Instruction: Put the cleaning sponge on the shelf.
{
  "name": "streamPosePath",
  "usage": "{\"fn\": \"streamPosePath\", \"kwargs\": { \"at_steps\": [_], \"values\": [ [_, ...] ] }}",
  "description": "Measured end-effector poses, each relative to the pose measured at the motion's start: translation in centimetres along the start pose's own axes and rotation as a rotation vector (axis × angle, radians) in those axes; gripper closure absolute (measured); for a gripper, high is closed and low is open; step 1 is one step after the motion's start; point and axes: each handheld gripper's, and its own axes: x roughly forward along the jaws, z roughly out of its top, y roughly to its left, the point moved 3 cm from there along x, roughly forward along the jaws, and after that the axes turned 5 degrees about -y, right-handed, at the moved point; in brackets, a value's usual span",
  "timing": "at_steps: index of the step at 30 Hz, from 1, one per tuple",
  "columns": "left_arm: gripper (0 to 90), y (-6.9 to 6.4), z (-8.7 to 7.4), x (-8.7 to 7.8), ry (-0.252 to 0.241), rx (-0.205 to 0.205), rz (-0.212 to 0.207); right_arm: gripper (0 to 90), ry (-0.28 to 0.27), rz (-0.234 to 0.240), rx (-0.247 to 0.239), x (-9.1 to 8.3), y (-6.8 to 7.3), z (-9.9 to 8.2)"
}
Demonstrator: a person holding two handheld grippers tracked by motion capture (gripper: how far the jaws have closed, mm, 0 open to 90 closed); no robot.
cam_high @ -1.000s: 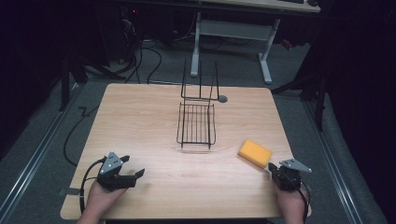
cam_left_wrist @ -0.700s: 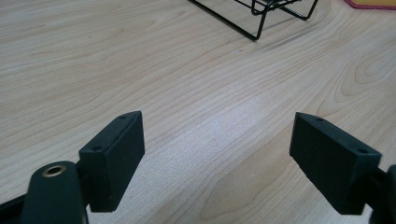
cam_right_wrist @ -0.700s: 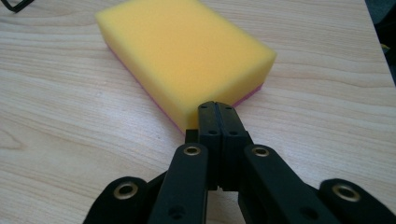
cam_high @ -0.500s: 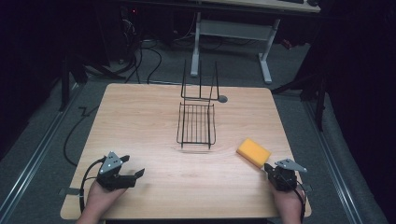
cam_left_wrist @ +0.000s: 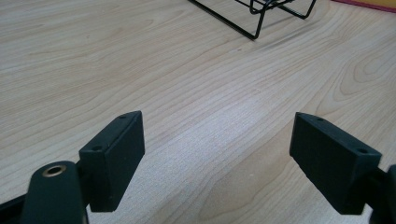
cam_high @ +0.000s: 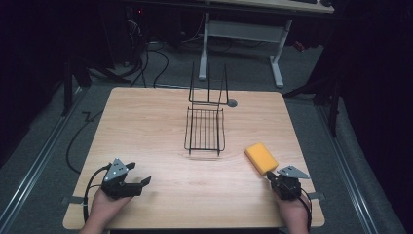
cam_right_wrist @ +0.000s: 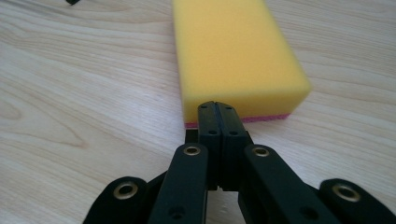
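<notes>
A yellow sponge [cam_high: 261, 158] with a pink underside lies flat on the wooden table [cam_high: 146, 126], right of centre. In the right gripper view the sponge [cam_right_wrist: 233, 51] sits straight ahead of my right gripper [cam_right_wrist: 218, 109], whose jaws are pressed together, tips right at the sponge's near end. From above, the right gripper [cam_high: 272, 177] is at the sponge's near corner. My left gripper [cam_high: 144, 181] rests near the front left, jaws wide apart with bare wood between them [cam_left_wrist: 217, 140].
A black wire rack [cam_high: 205, 127] stands at the table's centre, with an upright wire back behind it. Its near corner [cam_left_wrist: 254, 14] shows far ahead in the left gripper view. A white desk frame [cam_high: 243, 34] stands on the floor beyond the table.
My right gripper has slid left and forward across the table up to the sponge's near end. The left gripper and the sponge have stayed put.
</notes>
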Motion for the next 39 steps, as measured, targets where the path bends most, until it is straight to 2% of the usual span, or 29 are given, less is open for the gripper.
{"fn": "streamPosePath", "kwargs": {
  "at_steps": [1, 15, 20, 24, 25, 26, 29, 30, 31, 32, 33, 34, 35, 36, 37, 39],
  "values": [
    [18.7, 0.0, 0.0, 0.0, 0.002, 0.002, -0.001, 90.0, -0.003, 0.006, -0.015, 0.1, 0.1, 0.1],
    [18.7, 0.0, 0.0, 0.0, 0.003, 0.004, -0.003, 90.0, 0.009, 0.065, -0.041, 0.8, 2.4, 0.5],
    [18.7, 0.0, 0.0, 0.0, 0.003, 0.004, -0.003, 90.0, 0.013, 0.066, -0.048, 0.8, 2.6, 0.5],
    [18.7, 0.0, 0.0, 0.0, 0.004, 0.004, -0.003, 89.8, -0.010, 0.063, -0.036, 0.5, 2.3, 0.6],
    [18.7, 0.0, 0.0, 0.0, 0.006, 0.005, -0.004, 85.5, -0.038, 0.052, -0.032, 0.1, 2.1, 0.8],
    [18.7, 0.0, 0.0, 0.0, 0.006, 0.005, -0.004, 85.5, -0.038, 0.052, -0.032, 0.1, 2.1, 0.8],
    [18.7, 0.0, 0.0, 0.0, 0.007, 0.006, -0.005, 71.3, -0.098, 0.030, 0.008, -0.6, 1.5, 1.2],
    [18.8, 0.0, 0.0, 0.0, 0.007, 0.006, -0.005, 71.3, -0.098, 0.030, 0.008, -0.6, 1.5, 1.2],
    [18.7, -0.1, 0.0, 0.1, 0.007, 0.007, -0.005, 61.0, -0.126, 0.023, 0.024, -0.7, 1.2, 1.4],
    [18.7, -0.1, 0.0, 0.1, 0.008, 0.007, -0.005, 55.3, -0.134, 0.015, 0.032, -0.7, 1.0, 1.5],
    [18.7, -0.1, 0.0, 0.1, 0.008, 0.007, -0.006, 50.8, -0.140, 0.019, 0.040, -0.7, 0.8, 1.6],
    [18.7, -0.1, 0.0, 0.1, 0.008, 0.007, -0.006, 50.8, -0.140, 0.019, 0.040, -0.7, 0.8, 1.6],
    [18.7, -0.1, 0.0, 0.1, 0.008, 0.007, -0.006, 39.4, -0.151, 0.010, 0.062, -0.6, 0.5, 1.7],
    [18.7, -0.1, 0.0, 0.1, 0.008, 0.007, -0.006, 39.4, -0.151, 0.010, 0.062, -0.6, 0.5, 1.7],
    [18.7, -0.1, 0.0, 0.1, 0.009, 0.008, -0.006, 30.5, -0.160, -0.004, 0.072, -0.5, 0.3, 1.8],
    [18.8, -0.1, 0.0, 0.1, 0.010, 0.008, -0.007, 22.2, -0.163, -0.016, 0.084, -0.3, 0.1, 1.9]
  ]
}}
